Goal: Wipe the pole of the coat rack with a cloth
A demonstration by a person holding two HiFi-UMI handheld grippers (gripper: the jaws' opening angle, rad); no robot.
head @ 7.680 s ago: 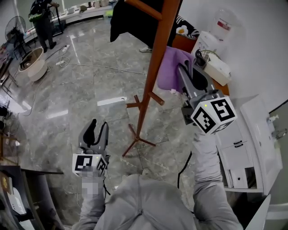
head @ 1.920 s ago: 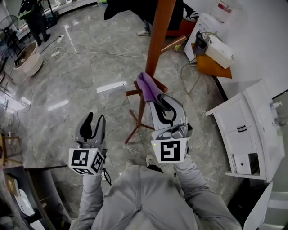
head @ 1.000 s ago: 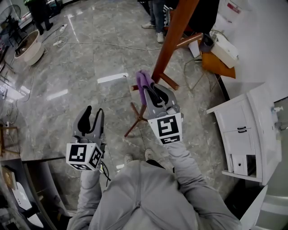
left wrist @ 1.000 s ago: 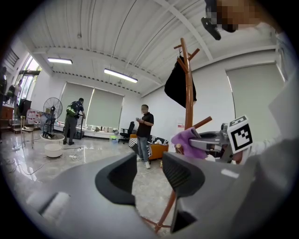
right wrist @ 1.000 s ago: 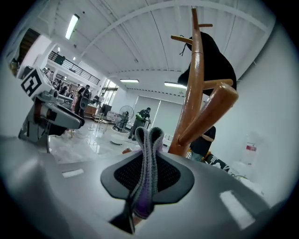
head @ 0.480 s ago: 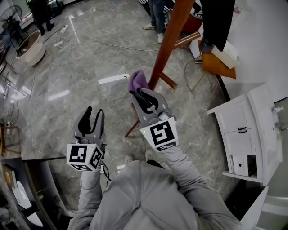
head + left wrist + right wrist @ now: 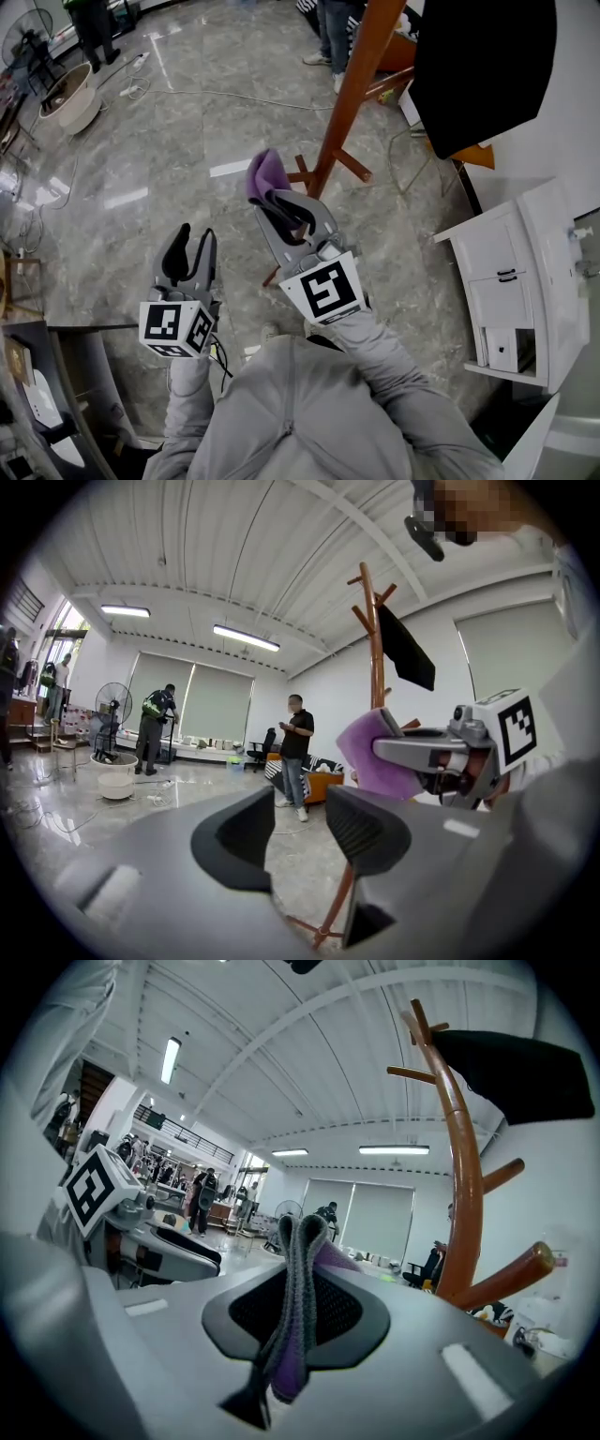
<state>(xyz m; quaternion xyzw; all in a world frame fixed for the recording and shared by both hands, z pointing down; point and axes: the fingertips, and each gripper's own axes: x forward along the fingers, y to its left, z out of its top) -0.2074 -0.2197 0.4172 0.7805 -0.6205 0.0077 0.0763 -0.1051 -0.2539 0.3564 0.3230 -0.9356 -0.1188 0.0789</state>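
Note:
The brown wooden coat rack pole [image 7: 352, 89] rises from crossed feet on the marble floor; a black garment [image 7: 483, 66] hangs from it at upper right. My right gripper [image 7: 272, 194] is shut on a folded purple cloth [image 7: 262, 175], held just left of the pole's lower part and apart from it. In the right gripper view the cloth [image 7: 298, 1288] is pinched between the jaws, with the pole [image 7: 464, 1176] off to the right. My left gripper [image 7: 187, 251] hangs lower left, open, nothing between its fingers. From the left gripper view the cloth [image 7: 375, 757] and pole [image 7: 375, 639] show ahead.
A white cabinet [image 7: 511, 272] stands at the right, with an orange stool [image 7: 450, 150] and clutter behind the rack. A person [image 7: 323, 23] stands beyond the pole. A fan [image 7: 28, 42], a basin [image 7: 66, 98] and floor cables lie far left. A dark counter edge [image 7: 56, 337] is at my left.
My right gripper has come down the pole with the cloth, then drawn left, off the pole. The black garment has swung into view at upper right. The left gripper has stayed put.

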